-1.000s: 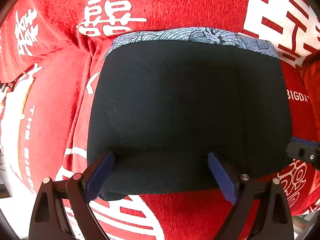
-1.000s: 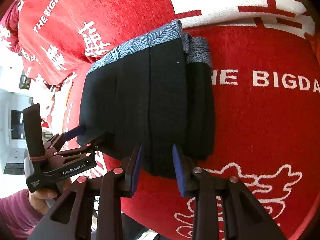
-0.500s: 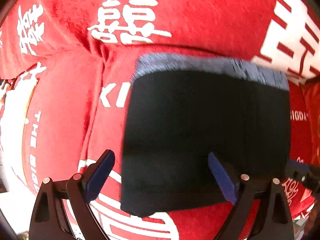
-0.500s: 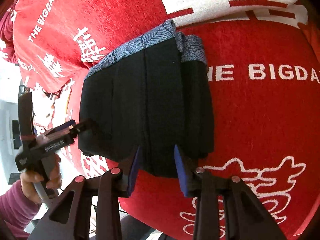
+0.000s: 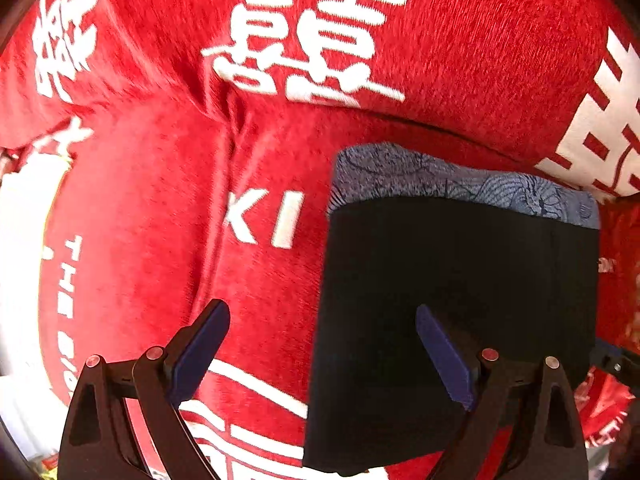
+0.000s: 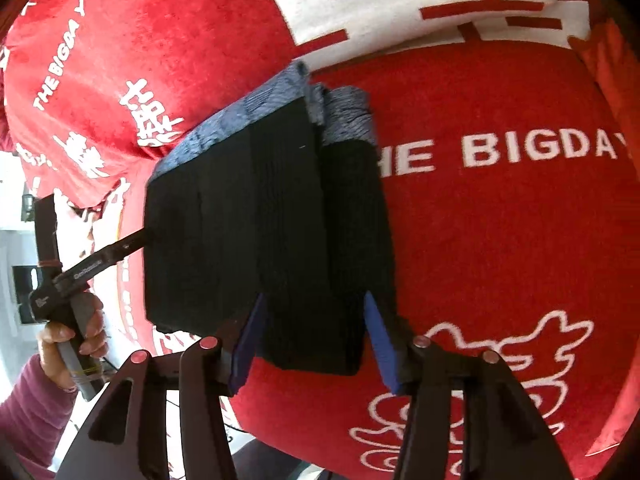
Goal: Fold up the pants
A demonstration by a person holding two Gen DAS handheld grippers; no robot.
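Observation:
The folded black pants point(image 6: 272, 220) with a blue patterned waistband point(image 6: 240, 112) lie on the red printed cover point(image 6: 500, 240). My right gripper point(image 6: 314, 340) straddles their near edge. Its jaws are opening and the pads stand just off the cloth on each side. In the left wrist view the pants point(image 5: 460, 300) fill the lower right. My left gripper point(image 5: 322, 344) hangs wide open above their left edge, one finger over bare red cover, the other over black cloth. In the right wrist view the left gripper point(image 6: 136, 240) sits at the pants' left side, held by a hand point(image 6: 80, 328).
The red cover point(image 5: 140, 220) with white characters and lettering drapes over cushions, with a seam point(image 5: 228, 184) left of the pants. A purple sleeve point(image 6: 28, 400) is at lower left. A pale floor and furniture show past the cover's left edge point(image 6: 16, 260).
The left gripper has slid left, from straddling the pants' middle to their left edge, still wide open. The right gripper's jaws have widened from a pinch on the pants' near edge.

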